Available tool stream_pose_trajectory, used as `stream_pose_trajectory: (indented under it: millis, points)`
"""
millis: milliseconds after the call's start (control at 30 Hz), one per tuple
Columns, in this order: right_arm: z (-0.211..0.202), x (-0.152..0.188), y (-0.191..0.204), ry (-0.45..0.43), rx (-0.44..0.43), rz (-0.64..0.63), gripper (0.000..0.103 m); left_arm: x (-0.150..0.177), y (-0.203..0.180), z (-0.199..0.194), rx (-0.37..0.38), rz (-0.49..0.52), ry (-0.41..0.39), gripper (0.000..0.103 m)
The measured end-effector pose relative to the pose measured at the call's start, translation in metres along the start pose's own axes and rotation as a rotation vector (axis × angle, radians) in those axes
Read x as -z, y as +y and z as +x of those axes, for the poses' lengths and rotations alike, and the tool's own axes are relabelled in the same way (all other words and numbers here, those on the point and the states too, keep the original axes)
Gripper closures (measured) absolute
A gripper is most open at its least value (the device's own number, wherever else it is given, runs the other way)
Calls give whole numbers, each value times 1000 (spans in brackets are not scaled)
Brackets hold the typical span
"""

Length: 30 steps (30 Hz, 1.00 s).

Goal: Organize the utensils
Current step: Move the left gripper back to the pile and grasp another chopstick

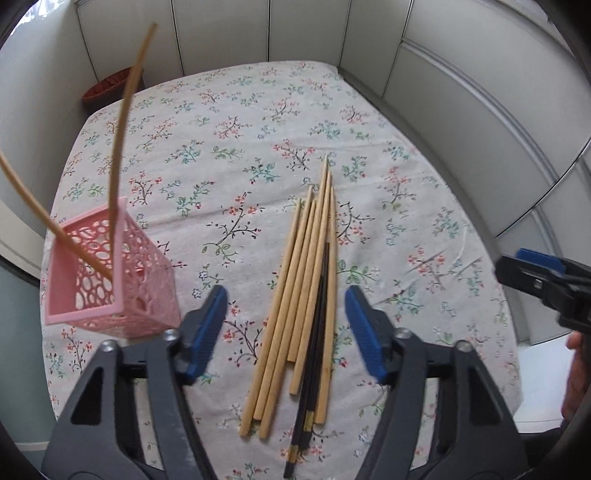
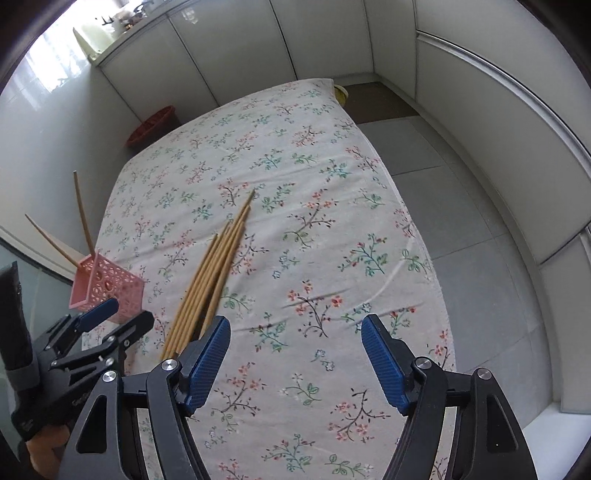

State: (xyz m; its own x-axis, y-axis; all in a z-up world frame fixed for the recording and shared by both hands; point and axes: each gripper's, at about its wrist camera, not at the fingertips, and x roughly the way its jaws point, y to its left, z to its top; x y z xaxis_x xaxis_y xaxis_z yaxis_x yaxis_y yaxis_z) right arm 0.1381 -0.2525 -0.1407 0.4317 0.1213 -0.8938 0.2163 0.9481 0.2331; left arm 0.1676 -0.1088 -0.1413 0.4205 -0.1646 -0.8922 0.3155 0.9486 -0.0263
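Blue-padded and spread wide, the left tongs (image 1: pixel 286 328) hang over the table (image 1: pixel 388 122) with nothing between the pads, and right under that gap lies the bundle of chopsticks (image 1: pixel 295 310). Pale wooden sticks fan out side by side on the floral tablecloth (image 1: pixel 240 110), and a pair of black chopsticks (image 1: pixel 314 354) with gold bands lies among them, its butt ends pointing back toward the camera. Over on the right edge of the left wrist view, the right tongs (image 1: pixel 543 280) come in from the side; from the right wrist camera they (image 2: pixel 295 360) are just as wide apart, empty, floating above bare cloth with the wooden bundle (image 2: pixel 207 280) just off to their left. Further left on the table stands the pink lattice basket (image 1: pixel 107 273), upright near the table edge, and two wooden chopsticks (image 1: pixel 122 122) already stand in it, leaning apart from each other. Past the far left corner of the table sits a reddish-brown bin (image 1: pixel 110 86) against the white cabinet doors (image 1: pixel 303 29).
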Motion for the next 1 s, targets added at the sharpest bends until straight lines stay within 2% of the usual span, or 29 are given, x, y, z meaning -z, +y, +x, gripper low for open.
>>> stream_pose_trajectory:
  millis: [33,133,267,333,533,933,1000]
  points:
    - [0,2,-3,4,1,2,28,-1,0,6,-5,-1,14,55]
    - [2,7,-9,14,11,-12,28,-3,2,24,6,-18,63,69]
    - [8,8,-19,23,28,-12,28,-7,5,38,-1,-32,82,75]
    - [13,6,-23,37,21,7,28,-10,7,45,1,-45,88,85]
    - [29,-6,-20,51,8,12,28,-22,18,62,25,-101,92,91]
    - [48,-21,-7,75,-51,21,28,-44,18,86,20,-148,43,94]
    - [49,-21,-8,76,-46,25,28,-47,21,93,34,-172,63,94]
